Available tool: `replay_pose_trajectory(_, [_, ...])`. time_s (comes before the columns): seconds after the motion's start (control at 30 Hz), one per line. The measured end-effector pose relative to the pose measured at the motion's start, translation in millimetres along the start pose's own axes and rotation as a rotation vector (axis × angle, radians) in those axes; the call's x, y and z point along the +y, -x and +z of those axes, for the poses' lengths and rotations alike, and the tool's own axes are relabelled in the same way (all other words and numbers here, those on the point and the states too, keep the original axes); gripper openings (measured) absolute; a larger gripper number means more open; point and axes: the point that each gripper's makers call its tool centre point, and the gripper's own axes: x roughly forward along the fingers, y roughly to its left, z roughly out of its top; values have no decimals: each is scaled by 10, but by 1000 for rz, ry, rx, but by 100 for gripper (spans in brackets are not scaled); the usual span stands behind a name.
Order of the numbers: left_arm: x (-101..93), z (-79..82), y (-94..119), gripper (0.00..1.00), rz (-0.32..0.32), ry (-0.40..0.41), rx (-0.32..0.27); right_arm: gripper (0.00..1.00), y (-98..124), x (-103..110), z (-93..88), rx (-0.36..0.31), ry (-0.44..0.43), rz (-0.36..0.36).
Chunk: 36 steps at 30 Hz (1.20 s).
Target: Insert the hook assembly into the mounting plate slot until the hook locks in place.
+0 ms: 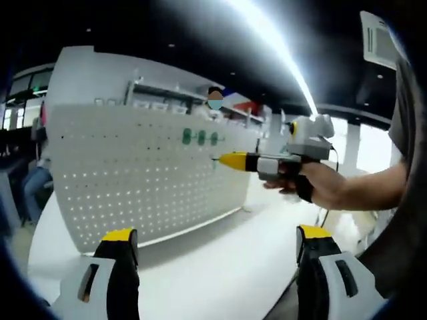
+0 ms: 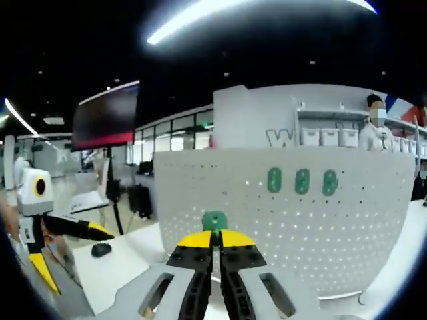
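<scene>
A white pegboard mounting plate (image 1: 140, 180) (image 2: 313, 227) stands upright on the white table. Three green hooks (image 1: 201, 138) (image 2: 302, 181) hang in a row near its top. My right gripper (image 2: 215, 238) is shut on another green hook (image 2: 215, 221), which sticks up between its yellow tips a little short of the plate. In the left gripper view the right gripper (image 1: 223, 160), held by a hand (image 1: 327, 187), points its tip at the plate's right part below the hooks. My left gripper (image 1: 217, 235) (image 2: 77, 257) is open and holds nothing.
The white table (image 1: 227, 260) runs in front of the plate. A small black object (image 2: 100, 249) lies on it at the left. Behind are shelves with white bins (image 2: 327, 137), a person (image 2: 375, 130) and a dark screen (image 2: 107, 117).
</scene>
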Motion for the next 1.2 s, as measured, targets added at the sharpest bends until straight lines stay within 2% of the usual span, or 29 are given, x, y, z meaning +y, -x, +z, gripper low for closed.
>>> replay_pose_trajectory(0.17, [42, -7, 8, 100, 7, 3, -2, 0, -44, -337, 68, -22, 12, -67])
replay_pose_trajectory(0.27, [60, -22, 12, 100, 12, 5, 6, 0, -28, -548, 163, -65, 14, -122])
replay_pose_trajectory(0.63, [126, -55, 10, 100, 27, 10, 19, 0, -32, -1054, 236, -85, 44, -221])
replay_pose_trajectory(0.73, [152, -91, -1, 99, 31, 19, 41, 0, -26, -1149, 260, -91, 39, -243])
replay_pose_trajectory(1.2, [270, -85, 14, 98, 57, 33, 38, 0, 33, -1572, 295, -100, 34, -341])
